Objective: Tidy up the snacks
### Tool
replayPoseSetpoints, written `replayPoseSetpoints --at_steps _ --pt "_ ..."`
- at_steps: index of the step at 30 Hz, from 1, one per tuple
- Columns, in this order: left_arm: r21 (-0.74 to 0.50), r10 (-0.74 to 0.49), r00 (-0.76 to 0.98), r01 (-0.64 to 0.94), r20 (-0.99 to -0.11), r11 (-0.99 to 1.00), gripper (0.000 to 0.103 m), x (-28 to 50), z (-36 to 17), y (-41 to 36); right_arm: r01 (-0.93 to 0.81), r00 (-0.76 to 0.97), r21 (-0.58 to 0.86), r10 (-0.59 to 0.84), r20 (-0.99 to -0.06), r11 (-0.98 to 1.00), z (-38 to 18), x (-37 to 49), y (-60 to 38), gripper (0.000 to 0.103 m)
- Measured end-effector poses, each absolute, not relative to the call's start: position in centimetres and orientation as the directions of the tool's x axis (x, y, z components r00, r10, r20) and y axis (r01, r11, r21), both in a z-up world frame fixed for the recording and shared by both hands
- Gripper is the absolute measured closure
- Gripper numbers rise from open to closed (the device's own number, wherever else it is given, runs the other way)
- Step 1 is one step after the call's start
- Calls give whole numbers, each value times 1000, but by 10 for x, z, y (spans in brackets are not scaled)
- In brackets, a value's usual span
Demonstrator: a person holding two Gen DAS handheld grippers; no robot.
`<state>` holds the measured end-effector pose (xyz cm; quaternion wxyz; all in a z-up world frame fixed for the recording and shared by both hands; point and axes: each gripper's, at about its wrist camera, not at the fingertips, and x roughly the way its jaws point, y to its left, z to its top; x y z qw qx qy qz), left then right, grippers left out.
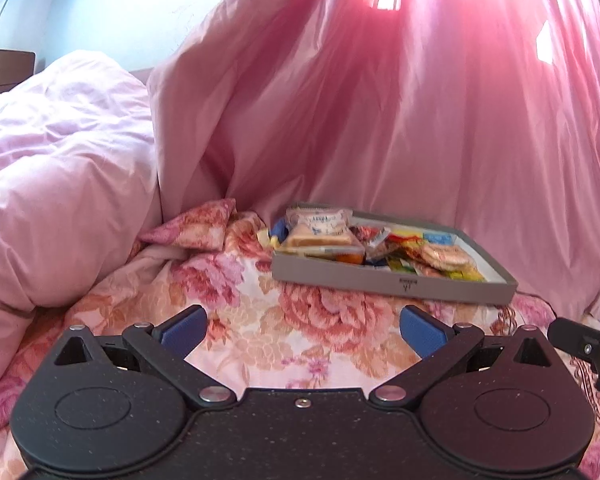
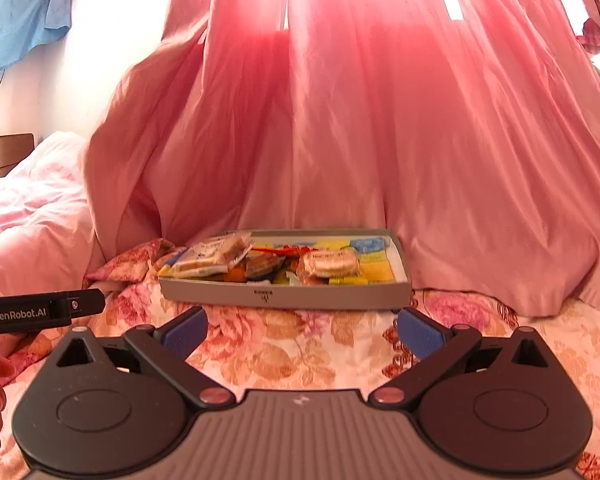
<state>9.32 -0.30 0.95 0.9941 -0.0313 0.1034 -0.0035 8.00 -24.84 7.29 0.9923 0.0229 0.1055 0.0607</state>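
Left gripper (image 1: 303, 332) & right gripper (image 2: 300, 332): both w/ jaws spread wide, holding nothing, low over floral pink bedspread (image 1: 260, 344). Shallow grey cardboard tray (image 2: 284, 298) of wrapped snacks (image 2: 328, 263) sits farther off, near pink curtain (image 2: 380, 140).

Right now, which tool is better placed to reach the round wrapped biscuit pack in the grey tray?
Right, probably. The right tool faces the grey tray squarely, with the round biscuit pack nearly dead ahead. For the left tool, the tray sits off to its right.
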Motion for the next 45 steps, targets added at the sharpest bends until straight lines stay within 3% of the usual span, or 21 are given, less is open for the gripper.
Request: replayPoseSetpoints --at_steps 14,45 --pt "-60 -15 953 -4 -301 998 1 86 -29 9 -112 961 25 115 -253 993 47 67 -242 0" --pt "-44 -10 952 -4 -306 999 1 83 -36 13 -100 952 39 107 -287 994 31 61 -230 0"
